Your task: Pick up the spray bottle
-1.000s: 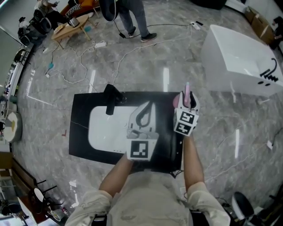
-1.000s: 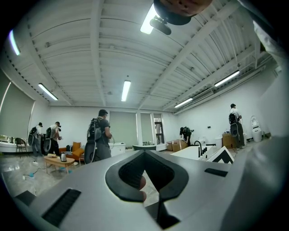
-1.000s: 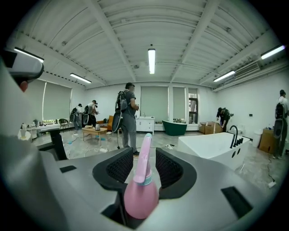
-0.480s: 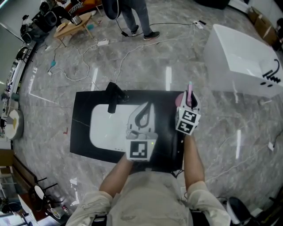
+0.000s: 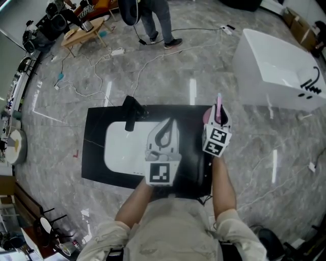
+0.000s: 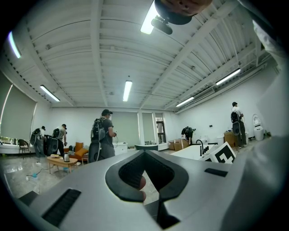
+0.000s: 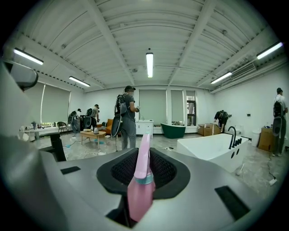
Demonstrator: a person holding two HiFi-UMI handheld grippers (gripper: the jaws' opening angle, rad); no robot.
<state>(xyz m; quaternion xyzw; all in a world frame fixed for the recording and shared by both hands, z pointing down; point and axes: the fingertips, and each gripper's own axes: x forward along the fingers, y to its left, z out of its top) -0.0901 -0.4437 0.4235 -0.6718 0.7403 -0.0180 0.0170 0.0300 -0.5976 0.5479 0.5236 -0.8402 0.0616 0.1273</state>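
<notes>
1. Left gripper [image 5: 169,125]: held level over the white basin [image 5: 119,153]. Its jaws are pressed together at the tips, with nothing between them.
2. Right gripper [image 5: 218,121]: at the right edge of the worktop. Its jaws pinch the pink spray bottle [image 7: 142,173], which stands upright between them with its nozzle above the jaw tips. The marker cube [image 5: 216,141] sits just behind.
3. Black worktop [image 5: 91,153]: rectangular, with the white basin set into it.
4. Black tap [image 5: 129,113]: at the basin's far left corner.
5. Grey marble floor [image 5: 61,127]: white cables [image 5: 147,63] trail across it beyond the worktop.
6. White bathtub [image 5: 275,66]: far right, well apart from the worktop, with black fittings on its rim.
7. Low wooden table [image 5: 81,30]: far left.
8. Standing person [image 5: 153,15]: far side, near the cables.
</notes>
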